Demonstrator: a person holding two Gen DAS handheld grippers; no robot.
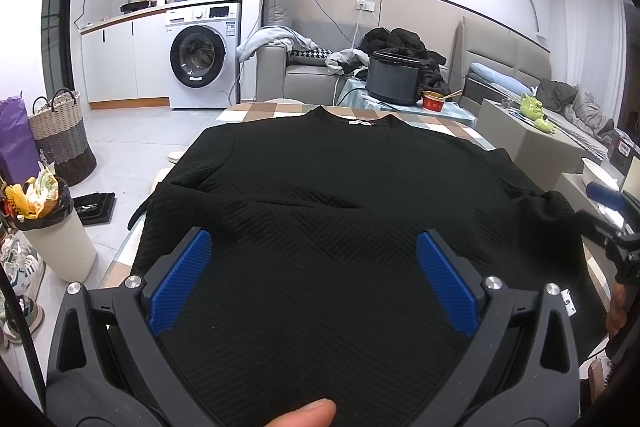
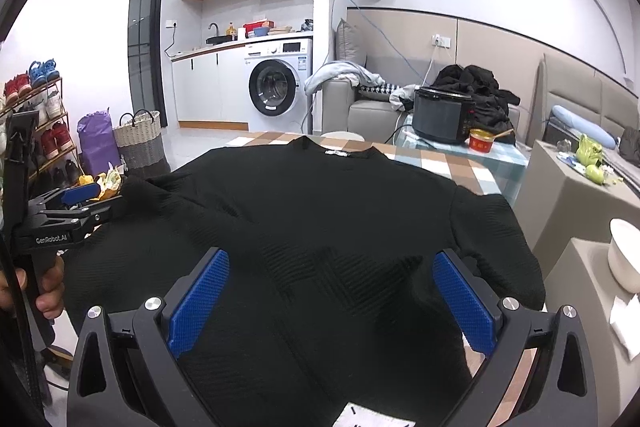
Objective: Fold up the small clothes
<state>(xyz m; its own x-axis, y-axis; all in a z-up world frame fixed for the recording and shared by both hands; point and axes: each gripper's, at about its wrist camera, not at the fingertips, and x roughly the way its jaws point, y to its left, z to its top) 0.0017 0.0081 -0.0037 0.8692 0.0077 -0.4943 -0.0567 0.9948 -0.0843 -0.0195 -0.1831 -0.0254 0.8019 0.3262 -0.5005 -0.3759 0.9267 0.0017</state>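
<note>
**Status: garment spread flat, main folds not yet made**

The black textured knit sweater (image 1: 320, 195) lies face down or face up (cannot tell which) on the checked brown-and-white tablecloth-covered table (image 1: 256, 109). Its collar, with a small white neck label, points to the far edge; its hem lies at the near edge, below both cameras.

The left gripper (image 1: 314, 283) hovers over the near part of the body panel. Its blue textured pads (image 1: 182, 279) stand wide apart, with cloth visible between them and nothing clamped. The right gripper (image 2: 332, 303) is in the same condition: pads spread, hanging over the near right part of the sweater, no fabric pinched.

Progress assessment:
- The body panel appears spread and mostly smooth.
- The left sleeve seems to lie angled inward across the body, as the right wrist view suggests; this may be a first fold, but it cannot be confirmed.
- The right sleeve and shoulder drape toward the table's right edge, unfolded.
- No hem-to-collar fold is present.

Remaining work, as judged: bring in the right sleeve, then fold the body lengthwise.
</note>
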